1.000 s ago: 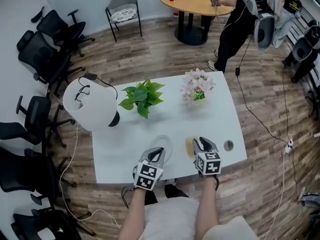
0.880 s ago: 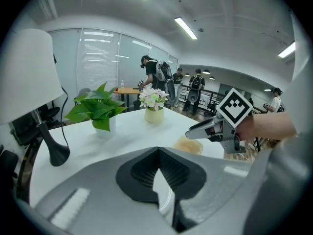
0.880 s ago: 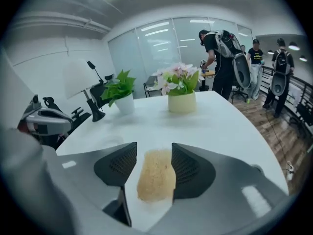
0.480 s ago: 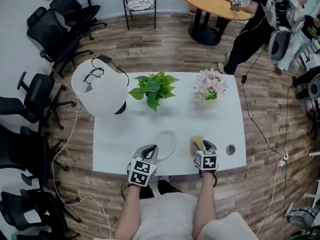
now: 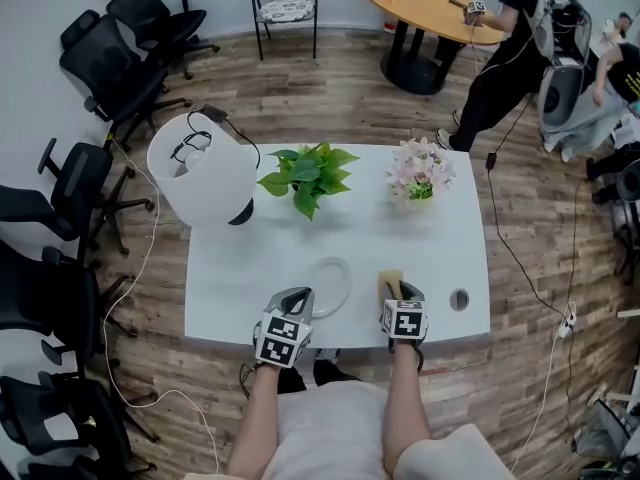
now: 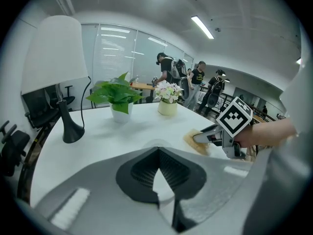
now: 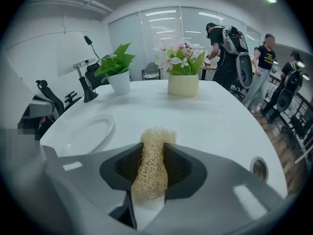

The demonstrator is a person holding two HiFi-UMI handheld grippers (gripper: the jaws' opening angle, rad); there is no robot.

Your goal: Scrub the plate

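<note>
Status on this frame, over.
Left gripper shut on plate rim. Right gripper shut on loofah sponge, beside the plate. Scrubbing not started. Nothing between them.

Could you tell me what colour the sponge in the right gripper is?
The sponge is pale straw-tan, clearest in the right gripper view.

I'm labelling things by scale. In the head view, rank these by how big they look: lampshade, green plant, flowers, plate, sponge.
1. Lampshade
2. Green plant
3. Flowers and plate: about alike; the left gripper covers part of the plate.
4. Sponge, partly hidden by the right gripper.
</note>
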